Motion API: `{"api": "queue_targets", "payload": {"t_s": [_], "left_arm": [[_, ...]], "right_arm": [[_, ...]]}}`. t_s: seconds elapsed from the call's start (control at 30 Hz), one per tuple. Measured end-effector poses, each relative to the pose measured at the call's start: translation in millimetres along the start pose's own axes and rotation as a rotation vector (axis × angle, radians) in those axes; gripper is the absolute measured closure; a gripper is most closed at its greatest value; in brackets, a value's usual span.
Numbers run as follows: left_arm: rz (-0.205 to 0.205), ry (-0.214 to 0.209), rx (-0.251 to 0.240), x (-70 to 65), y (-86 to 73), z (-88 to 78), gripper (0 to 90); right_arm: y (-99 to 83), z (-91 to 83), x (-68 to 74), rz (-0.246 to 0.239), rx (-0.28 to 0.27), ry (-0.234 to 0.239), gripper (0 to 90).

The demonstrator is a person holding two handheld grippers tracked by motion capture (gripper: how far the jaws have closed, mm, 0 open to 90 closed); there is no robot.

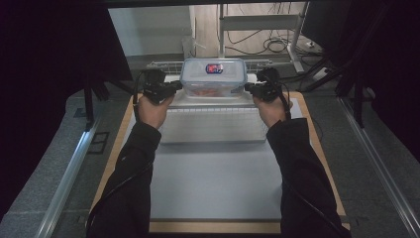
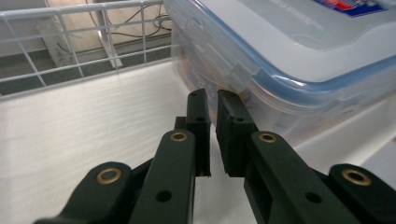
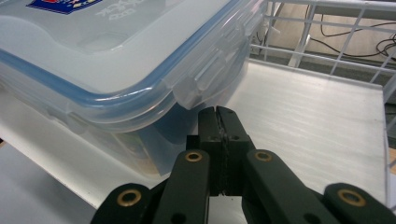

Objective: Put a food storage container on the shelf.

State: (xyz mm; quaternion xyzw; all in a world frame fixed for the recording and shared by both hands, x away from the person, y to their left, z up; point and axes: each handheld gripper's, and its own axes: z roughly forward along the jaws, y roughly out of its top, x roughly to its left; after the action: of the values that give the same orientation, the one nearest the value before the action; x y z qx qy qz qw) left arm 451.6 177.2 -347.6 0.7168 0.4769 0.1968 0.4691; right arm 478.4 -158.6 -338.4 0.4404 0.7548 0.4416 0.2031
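A clear plastic box (image 1: pixel 213 77) with a blue-sealed lid and a red and blue label stands on a white shelf (image 1: pixel 210 101) at the far end of the table. Something orange-red shows through its wall. My left gripper (image 1: pixel 177 87) is at the box's left side. In the left gripper view its jaws (image 2: pixel 215 95) stand almost together with a thin empty slit, tips just below the side latch flap (image 2: pixel 236 74) of the box (image 2: pixel 303 56). My right gripper (image 1: pixel 249 88) is at the right side, jaws (image 3: pixel 217 110) pressed together under the other latch flap (image 3: pixel 205 77) of the box (image 3: pixel 93 60).
A white wire rack (image 1: pixel 163 64) rims the shelf behind and beside the box; its bars show close by (image 2: pixel 70 42) (image 3: pixel 327 28). A white ribbed tray (image 1: pixel 213 126) lies nearer me on a grey mat (image 1: pixel 213 183). Cables and a desk frame (image 1: pixel 277 44) lie beyond.
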Motion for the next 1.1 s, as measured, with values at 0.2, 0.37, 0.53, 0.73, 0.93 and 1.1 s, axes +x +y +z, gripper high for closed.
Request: {"api": "queue_targets", "payload": {"t_s": [0.2, 0.37, 0.53, 0.73, 0.93, 1.1], "left_arm": [[0.022, -0.004, -0.012, -1.6, -1.7, -9.1, 80.2], [0.065, -0.014, -0.041, -7.0, -11.0, -28.1, 68.3], [0.136, -0.001, -0.019, -18.2, -25.9, -36.6, 54.6], [0.202, -0.034, 0.006, -33.5, -45.4, -45.8, 40.9], [0.217, -0.079, 0.012, -47.7, -77.1, -49.4, 31.8], [0.223, -0.096, 0.029, -56.1, -102.5, -50.7, 26.3]], "right_arm": [[0.9, -0.9, 0.6, -0.012, 0.011, 0.004, 89.4], [-4.7, -18.8, 1.3, -0.048, -0.013, 0.041, 82.6], [-16.1, -34.2, 2.7, -0.071, -0.022, 0.109, 72.1], [-30.6, -49.9, 8.7, -0.112, -0.029, 0.148, 61.4], [-49.7, -61.3, 16.7, -0.141, -0.025, 0.179, 51.0], [-71.8, -61.4, 21.1, -0.151, 0.006, 0.203, 43.0]]}}
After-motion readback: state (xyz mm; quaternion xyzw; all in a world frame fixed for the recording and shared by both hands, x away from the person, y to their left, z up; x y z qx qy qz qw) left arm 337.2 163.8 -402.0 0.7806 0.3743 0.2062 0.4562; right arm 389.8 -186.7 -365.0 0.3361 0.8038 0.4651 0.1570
